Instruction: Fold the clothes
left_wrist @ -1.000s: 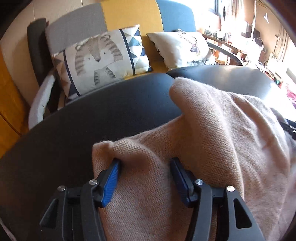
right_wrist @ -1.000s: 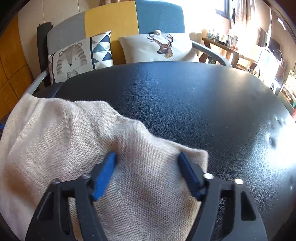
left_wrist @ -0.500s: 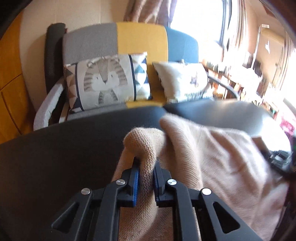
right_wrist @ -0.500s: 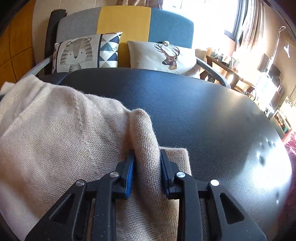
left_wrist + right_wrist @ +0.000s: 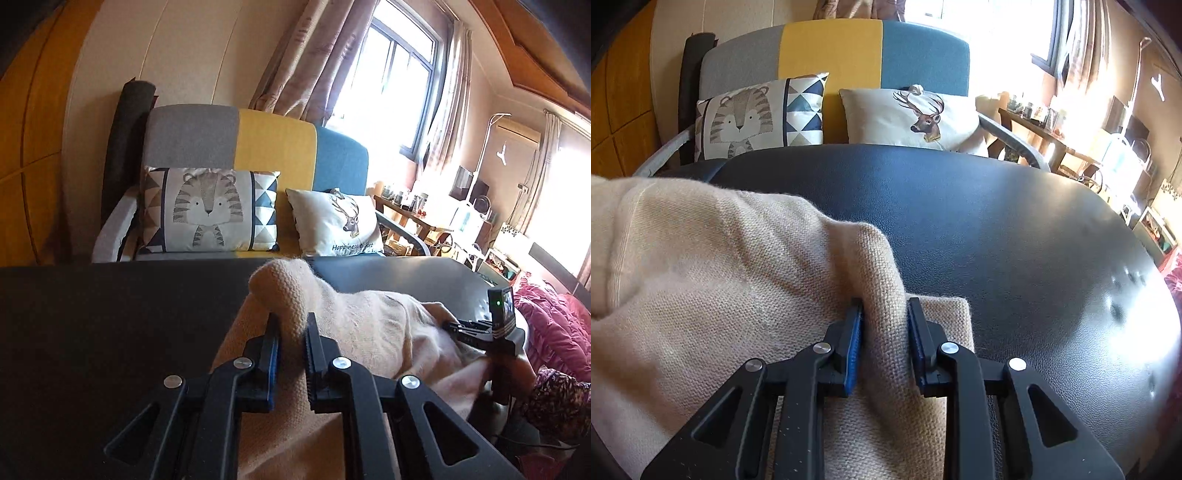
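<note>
On the black table (image 5: 997, 229), toward its near edge, the beige knit (image 5: 713, 266) is lying in soft heaps, and both grippers are gripping it. The left gripper (image 5: 291, 332) is closing its jaws on a rolled ridge of the knit, the blue pads nearly together with the fabric squeezed between them and bulging up past the tips. The right gripper (image 5: 884, 317) is clamping a similar raised pleat near the knit's right edge, its jaws standing narrow with a thick fold filling the gap.

To do this step well, I would judge that both pinches need to be holding all layers of the fold, not just the top one, and that the two hands should be lifting evenly so the edge between them is staying taut and straight. Pulling too hard risks stretching the loose stitches; a gentle lift and a level carry toward the far edge should be giving a cleaner crease.

The knit is looking fuzzy, thick and slack, with a visible ribbed weave, draping rather than holding shape. The table is looking like smooth, slightly pebbled leatherette with a rounded rim, catching glare on its right side, so the cloth is likely sliding easily.
</note>
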Available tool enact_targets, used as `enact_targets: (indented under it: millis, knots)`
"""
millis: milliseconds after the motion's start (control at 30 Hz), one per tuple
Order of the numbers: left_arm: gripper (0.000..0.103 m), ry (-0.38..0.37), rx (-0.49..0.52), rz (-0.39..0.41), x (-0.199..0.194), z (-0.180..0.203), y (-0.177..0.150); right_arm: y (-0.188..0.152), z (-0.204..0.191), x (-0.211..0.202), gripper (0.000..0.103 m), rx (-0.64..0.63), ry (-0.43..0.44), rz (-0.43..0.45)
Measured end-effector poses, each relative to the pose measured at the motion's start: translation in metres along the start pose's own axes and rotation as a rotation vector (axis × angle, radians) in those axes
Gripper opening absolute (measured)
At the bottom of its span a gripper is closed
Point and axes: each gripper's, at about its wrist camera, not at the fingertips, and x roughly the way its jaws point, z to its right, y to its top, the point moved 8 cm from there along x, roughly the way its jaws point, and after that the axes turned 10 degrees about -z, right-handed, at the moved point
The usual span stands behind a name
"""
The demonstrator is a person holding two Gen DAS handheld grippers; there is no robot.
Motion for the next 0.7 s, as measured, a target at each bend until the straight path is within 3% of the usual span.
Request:
enact_targets:
  millis: [167,367,467,500,533,633,700]
  knots:
    - [0.007,0.022,-0.056,-0.064,-0.005,-0.021,-0.049,0.015,-0.002,-0.031,0.013,0.127,0.158,0.075]
    - [0.007,0.028,-0.081,-0.104,-0.014,-0.026,-0.091,0.018,-0.054,-0.090,0.013,-0.003,0.272,0.172]
    - [0.007,0.014,-0.095,-0.135,-0.016,-0.025,-0.109,0.009,-0.081,-0.096,0.013,-0.086,0.376,0.101]
    - [0.007,0.012,-0.105,-0.153,-0.013,-0.026,-0.116,0.011,-0.086,-0.090,0.014,-0.095,0.373,0.081]
    - [0.007,0.010,-0.115,-0.171,-0.010,-0.026,-0.122,0.014,-0.090,-0.083,0.020,-0.103,0.363,0.062]
    - [0.008,0.005,-0.159,-0.216,0.000,-0.030,-0.139,0.021,-0.101,-0.065,0.063,-0.128,0.335,0.004]
    - [0.010,-0.015,-0.203,-0.230,0.003,-0.031,-0.147,0.030,-0.108,-0.051,0.068,-0.148,0.320,-0.030]
